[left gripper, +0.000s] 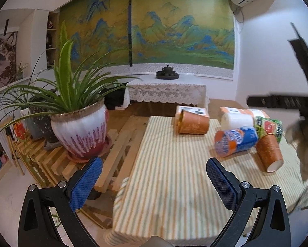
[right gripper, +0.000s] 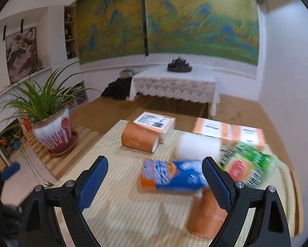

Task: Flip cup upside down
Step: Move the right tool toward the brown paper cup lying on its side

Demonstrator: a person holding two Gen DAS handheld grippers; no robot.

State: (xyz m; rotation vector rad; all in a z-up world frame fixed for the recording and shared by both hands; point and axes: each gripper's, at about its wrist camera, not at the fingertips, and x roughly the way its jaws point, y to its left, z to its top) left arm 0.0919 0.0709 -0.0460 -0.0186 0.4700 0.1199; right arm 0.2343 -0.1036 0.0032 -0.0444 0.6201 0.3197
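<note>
Two orange cups lie on their sides on the striped tabletop (left gripper: 164,164). The near cup (left gripper: 270,154) rests toward the right edge, its long axis running from the middle of the tabletop out toward the near right, white end facing the near edge. In the right wrist view this cup (right gripper: 207,214) is partly hidden behind the right finger of the right tongs (right gripper: 155,182), which hang just above it with both blue pads spread wide and nothing between them. The far cup (left gripper: 192,122) lies at the far edge, long axis along that edge, one end pointing left and touching a labelled box (left gripper: 192,109) behind it.

Between the two cups sit three more items, all lying down: one blue and orange packet (left gripper: 235,141) touching the near cup's upper end, one green and red packet (left gripper: 270,126) just behind that cup, and one white roll (left gripper: 236,120) farther back. A second, orange-striped box (right gripper: 229,131) lies at the far right corner. The blue packet crowds the near cup's left side.

The left tongs (left gripper: 154,178) are released, pads wide apart, over the near left corner of the tabletop, well apart from both cups. One potted plant (left gripper: 80,131) in a white and red pot stands on a slatted wooden rack (left gripper: 51,160) off the left edge.
</note>
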